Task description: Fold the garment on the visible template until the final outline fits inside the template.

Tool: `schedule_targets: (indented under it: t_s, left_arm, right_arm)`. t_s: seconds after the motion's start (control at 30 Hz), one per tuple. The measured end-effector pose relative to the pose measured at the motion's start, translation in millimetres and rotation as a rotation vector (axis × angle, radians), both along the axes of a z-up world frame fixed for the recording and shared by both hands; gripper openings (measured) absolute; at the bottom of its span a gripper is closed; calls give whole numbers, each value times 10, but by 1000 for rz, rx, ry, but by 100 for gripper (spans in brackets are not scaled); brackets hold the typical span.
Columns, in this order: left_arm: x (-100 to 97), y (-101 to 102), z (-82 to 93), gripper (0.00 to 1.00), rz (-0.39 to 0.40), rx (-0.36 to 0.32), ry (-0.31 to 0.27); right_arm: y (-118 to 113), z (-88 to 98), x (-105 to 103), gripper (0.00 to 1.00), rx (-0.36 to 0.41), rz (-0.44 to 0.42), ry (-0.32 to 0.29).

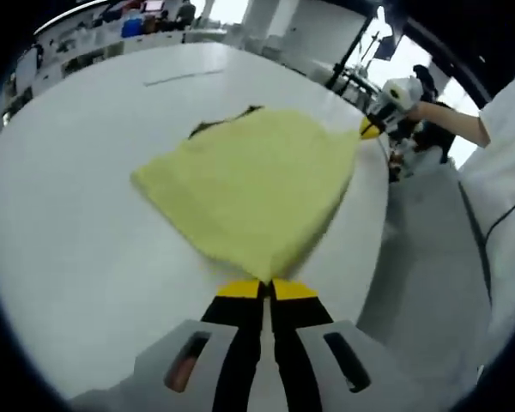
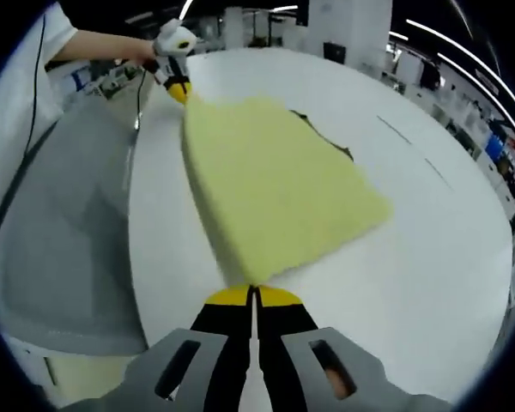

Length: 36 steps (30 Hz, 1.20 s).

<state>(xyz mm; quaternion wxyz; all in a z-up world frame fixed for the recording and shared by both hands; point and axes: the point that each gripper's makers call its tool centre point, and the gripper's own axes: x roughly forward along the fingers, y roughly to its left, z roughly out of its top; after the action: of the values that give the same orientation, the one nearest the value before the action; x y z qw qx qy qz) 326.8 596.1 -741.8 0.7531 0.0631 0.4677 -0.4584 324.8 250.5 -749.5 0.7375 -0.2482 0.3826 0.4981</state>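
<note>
A pale yellow garment lies spread on the white round table, covering most of a dark template whose edge peeks out at the far side. My left gripper is shut on the garment's near corner. My right gripper is shut on the corner next to it along the table-edge side, and it also appears at the upper right of the left gripper view. In the right gripper view the garment runs up to the left gripper, and a strip of template shows beyond it.
The table edge runs close beside the held hem, with grey floor beyond it. A person's arm and white sleeve stand there. A thin line marks the far tabletop. Shelves and equipment line the room behind.
</note>
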Motion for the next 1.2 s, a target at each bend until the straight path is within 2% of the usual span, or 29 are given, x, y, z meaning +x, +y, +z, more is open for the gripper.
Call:
schedule_targets:
  t_s: [0.1, 0.23, 0.63, 0.7, 1.0, 1.03, 1.13, 1.2]
  left_arm:
    - [-50, 9, -93, 0, 15, 7, 13]
    - [-58, 30, -132, 0, 43, 2, 25]
    - [-64, 31, -187, 0, 35, 25, 31]
    - [-69, 33, -190, 0, 31, 31, 30]
    - [-113, 176, -201, 0, 48, 65, 55]
    - [-131, 259, -215, 0, 53, 98, 56]
    - [-104, 300, -206, 0, 97, 91, 45]
    - [-64, 285, -144, 4, 150, 56, 29]
  right_arm:
    - [2, -80, -59, 2, 8, -26, 15]
    - [-19, -127, -49, 2, 34, -89, 22]
    - [-25, -188, -68, 1, 20, -96, 19]
    - [-94, -220, -103, 1, -16, -93, 17]
    - [-215, -211, -127, 1, -19, -145, 13]
    - [-209, -204, -133, 1, -16, -146, 12]
    - [-162, -163, -132, 1, 17, -161, 6]
    - [-121, -119, -128, 1, 41, -177, -1]
